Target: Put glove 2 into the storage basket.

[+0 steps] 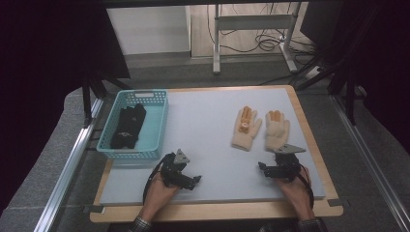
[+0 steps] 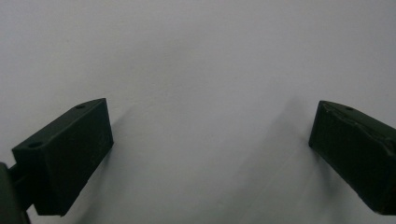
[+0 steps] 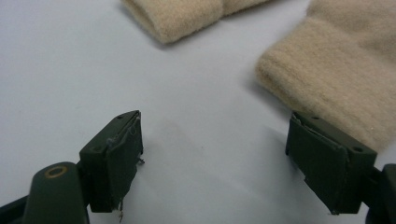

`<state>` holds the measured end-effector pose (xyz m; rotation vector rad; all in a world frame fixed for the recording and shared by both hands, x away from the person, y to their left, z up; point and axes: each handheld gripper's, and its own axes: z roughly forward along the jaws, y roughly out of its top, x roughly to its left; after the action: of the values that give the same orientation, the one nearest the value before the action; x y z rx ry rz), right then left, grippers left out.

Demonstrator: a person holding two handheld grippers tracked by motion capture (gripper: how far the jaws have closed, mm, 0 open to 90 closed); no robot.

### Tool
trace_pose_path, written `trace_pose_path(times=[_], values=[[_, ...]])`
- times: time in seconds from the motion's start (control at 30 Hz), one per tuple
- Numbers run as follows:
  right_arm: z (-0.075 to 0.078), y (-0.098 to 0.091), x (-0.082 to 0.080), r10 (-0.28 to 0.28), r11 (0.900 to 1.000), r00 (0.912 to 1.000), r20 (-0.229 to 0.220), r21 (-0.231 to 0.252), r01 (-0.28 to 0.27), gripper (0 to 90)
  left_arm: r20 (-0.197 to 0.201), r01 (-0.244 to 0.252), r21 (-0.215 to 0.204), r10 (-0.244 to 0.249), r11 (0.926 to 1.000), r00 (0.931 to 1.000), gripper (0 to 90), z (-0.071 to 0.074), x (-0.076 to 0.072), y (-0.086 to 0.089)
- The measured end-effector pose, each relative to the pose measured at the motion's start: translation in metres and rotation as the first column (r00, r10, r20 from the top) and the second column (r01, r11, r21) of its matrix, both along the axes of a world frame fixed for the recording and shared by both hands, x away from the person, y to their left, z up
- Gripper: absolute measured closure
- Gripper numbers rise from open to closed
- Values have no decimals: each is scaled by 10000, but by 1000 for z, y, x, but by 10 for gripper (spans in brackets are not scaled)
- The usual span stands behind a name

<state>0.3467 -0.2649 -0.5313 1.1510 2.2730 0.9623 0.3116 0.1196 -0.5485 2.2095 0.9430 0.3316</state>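
1. Gloves: 2 cream gloves lie flat on the grey table mat, right half, side by side, nearly touching, fingers pointing far, cuffs near; left cream glove has orange fingertips + an orange patch on the palm; right cream glove also has orange tips.
2. Basket: 1 teal basket at the mat's far-left corner; inside it dark gloves, bundled together, count can't be told.
3. Grippers: 2, one per hand, both on the near part of the mat, well apart from each other.
4. Left gripper: near-left, just near of the basket's near edge, held by the left hand; forearm comes in from the near edge, angled slightly right; in the left gripper view its jaws stand wide apart w/ bare mat between, holding nothing.
5. Right gripper: near-right, just near of the right cream glove's cuff; right hand grips it from behind, wrist leaning left; grey plate on top.
6. Right gripper view: jaws spread wide, empty; right glove's cuff sits just past the right-hand jaw, close but whether touching can't be told; left glove's cuff lies farther off, top of that view.
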Motion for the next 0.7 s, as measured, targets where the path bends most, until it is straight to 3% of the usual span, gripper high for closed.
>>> trace_pose_path(times=[0.3,0.4,0.7], values=[[2,-4,-3,-109,9993,9999,74,351,107,227,17,2,21,-2,10000,10000,2,0,0,0],[4,-8,-4,-195,9996,9998,96,220,193,256,17,0,19,0,10000,10000,3,0,0,0],[24,-40,7,-643,9969,9975,302,484,628,331,-1,-68,-28,68,10000,10000,7,0,0,0]])
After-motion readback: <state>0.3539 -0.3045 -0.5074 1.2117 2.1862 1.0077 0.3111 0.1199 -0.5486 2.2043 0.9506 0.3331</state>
